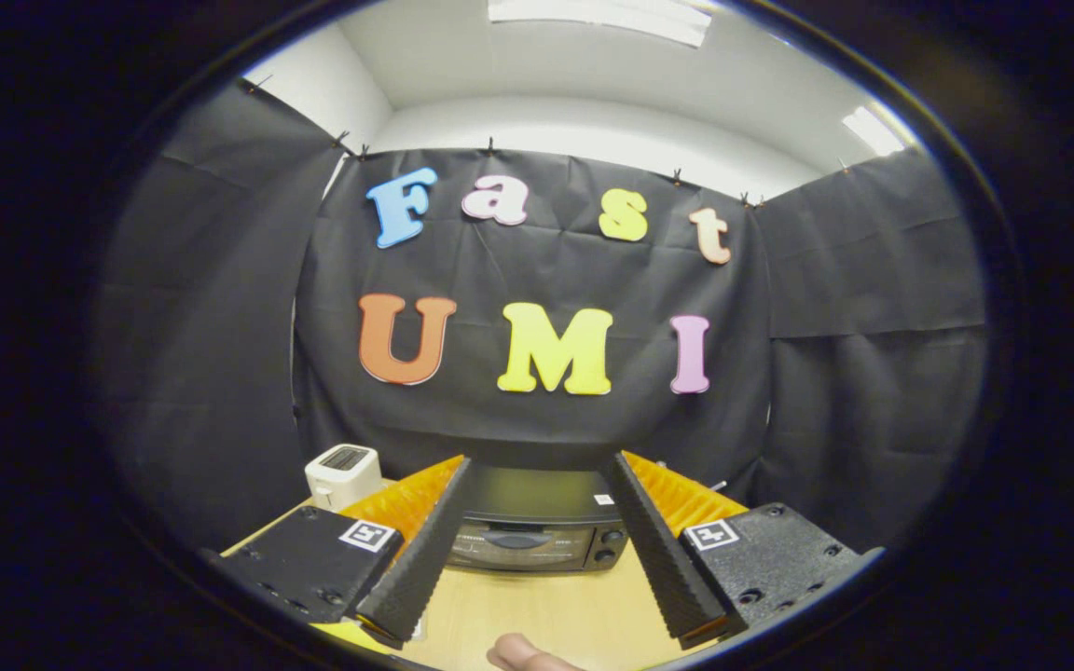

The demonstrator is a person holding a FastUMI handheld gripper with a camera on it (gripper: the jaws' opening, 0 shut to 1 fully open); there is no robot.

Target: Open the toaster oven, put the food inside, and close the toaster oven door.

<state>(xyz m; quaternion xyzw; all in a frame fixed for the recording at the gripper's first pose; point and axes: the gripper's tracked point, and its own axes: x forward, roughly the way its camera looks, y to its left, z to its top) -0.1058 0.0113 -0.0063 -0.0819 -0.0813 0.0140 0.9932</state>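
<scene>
Gripper (542,610) agape — toaster oven (537,522) beyond, door closed

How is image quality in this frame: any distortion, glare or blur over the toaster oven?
Gripper view: strong fisheye bending, even overhead light, no glare; the toaster oven, door shut, sits sharp beyond the open gripper; the fingertip nearest the lens is soft.

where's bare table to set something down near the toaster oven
Bare wooden table lies in front of the toaster oven, between the open hand-held gripper fingers. Tighter beside the oven, where a small white appliance stands.
</scene>
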